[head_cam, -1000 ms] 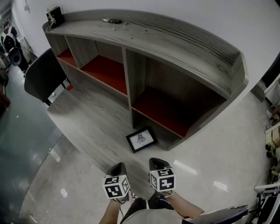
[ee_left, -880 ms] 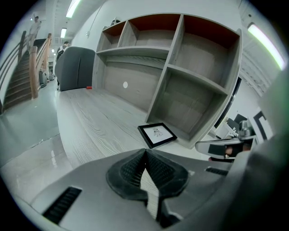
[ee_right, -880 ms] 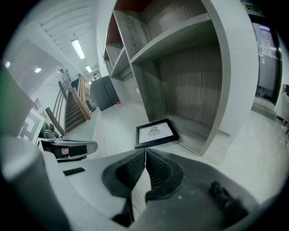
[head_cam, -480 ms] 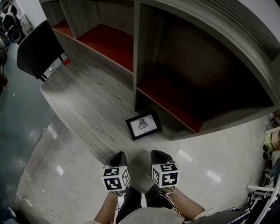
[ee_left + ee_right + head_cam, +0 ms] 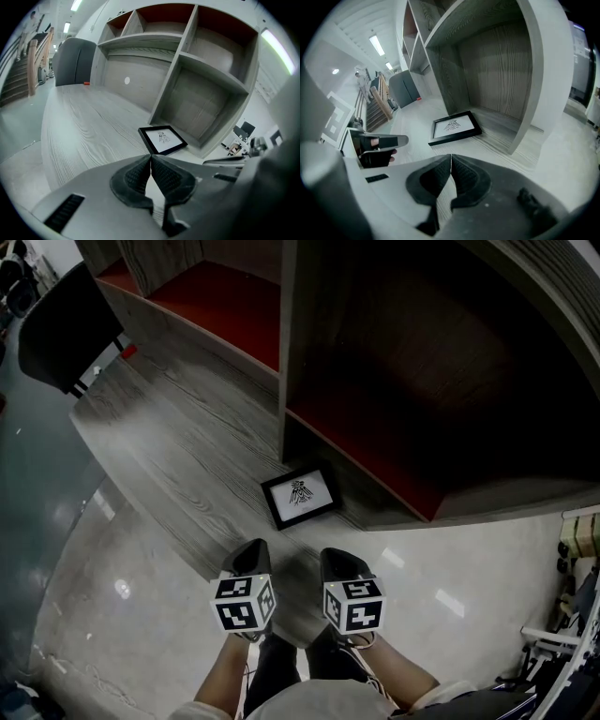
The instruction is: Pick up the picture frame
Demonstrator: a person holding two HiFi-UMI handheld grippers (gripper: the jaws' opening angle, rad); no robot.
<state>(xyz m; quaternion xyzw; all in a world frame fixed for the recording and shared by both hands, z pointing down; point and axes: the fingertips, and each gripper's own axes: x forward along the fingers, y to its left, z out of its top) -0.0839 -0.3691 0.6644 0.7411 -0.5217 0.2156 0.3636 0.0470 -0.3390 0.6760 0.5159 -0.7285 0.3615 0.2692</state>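
Observation:
A small black picture frame (image 5: pixel 301 495) with a white print lies flat on the grey wooden platform, just in front of the shelf unit's lower right compartment. It also shows in the left gripper view as the frame (image 5: pixel 162 139) and in the right gripper view as the frame (image 5: pixel 454 126). My left gripper (image 5: pixel 251 553) and right gripper (image 5: pixel 334 559) hover side by side short of it, both pointing down toward it. The left gripper (image 5: pixel 151 156) has its jaws shut and empty. The right gripper (image 5: pixel 450 157) is likewise shut with nothing in it.
A grey wooden shelf unit (image 5: pixel 283 352) with red-lined compartments stands behind the frame. The low wooden platform (image 5: pixel 178 456) stretches left, with a black chair (image 5: pixel 58 332) at its far end. Glossy floor (image 5: pixel 112 615) lies around the platform's edge. Furniture clutter (image 5: pixel 572 615) sits at the right.
The head view has tilted down and closer: the shelf top has left the picture. Both grippers have sunk a little toward the platform; the frame has not moved.

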